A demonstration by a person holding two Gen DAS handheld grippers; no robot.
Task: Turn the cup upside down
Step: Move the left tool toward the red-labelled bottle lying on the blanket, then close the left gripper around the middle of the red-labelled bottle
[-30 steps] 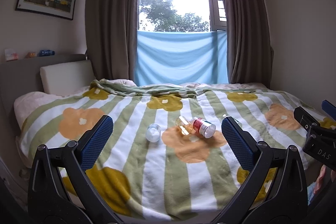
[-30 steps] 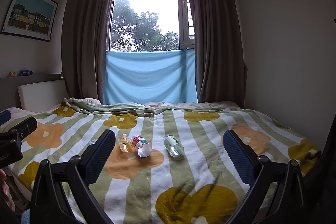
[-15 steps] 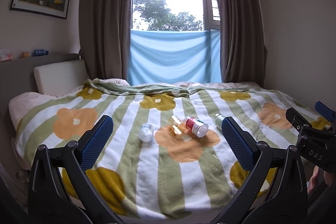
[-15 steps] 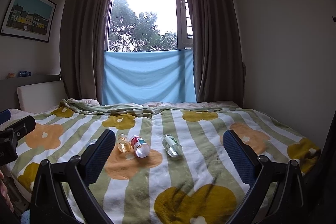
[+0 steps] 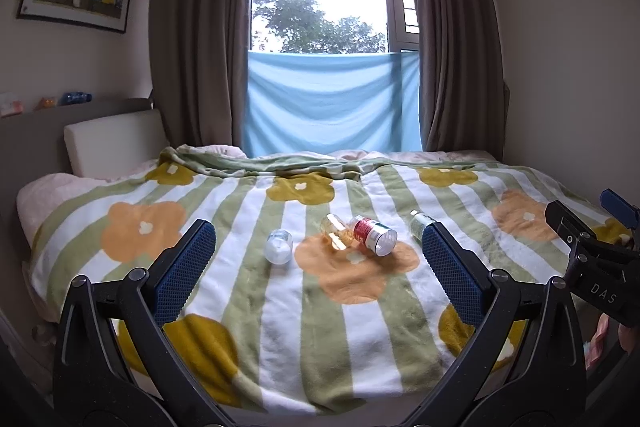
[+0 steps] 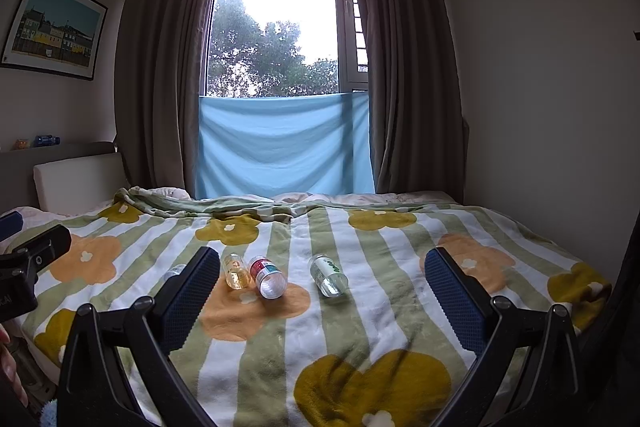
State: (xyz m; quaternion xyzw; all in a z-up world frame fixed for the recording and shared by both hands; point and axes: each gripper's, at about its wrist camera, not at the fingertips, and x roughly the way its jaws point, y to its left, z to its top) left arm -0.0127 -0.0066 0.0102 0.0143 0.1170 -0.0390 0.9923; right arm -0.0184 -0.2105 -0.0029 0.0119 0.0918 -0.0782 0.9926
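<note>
Several small clear cups lie on their sides on the flowered blanket (image 5: 248, 291). A frosted white cup (image 5: 279, 246) lies at the left. An amber cup (image 5: 335, 231) and a red-labelled cup (image 5: 373, 234) lie together in the middle. A green-printed cup (image 6: 328, 275) lies to the right, half hidden by my finger in the left wrist view (image 5: 418, 221). My left gripper (image 5: 318, 273) is open and empty, held short of the cups. My right gripper (image 6: 322, 301) is open and empty, also short of them. In the right wrist view the amber cup (image 6: 237, 270) and red-labelled cup (image 6: 267, 277) show too.
The bed fills the room between the headboard with a white pillow (image 5: 114, 141) at the left and the wall at the right. Curtains and a blue cloth (image 5: 332, 103) hang at the window behind. The right gripper's body (image 5: 596, 267) shows at the left view's right edge.
Both views have shifted slightly; the left gripper has drifted so the cups sit a little more to the left and nearer. The cups have not moved. Both grippers stay open.
</note>
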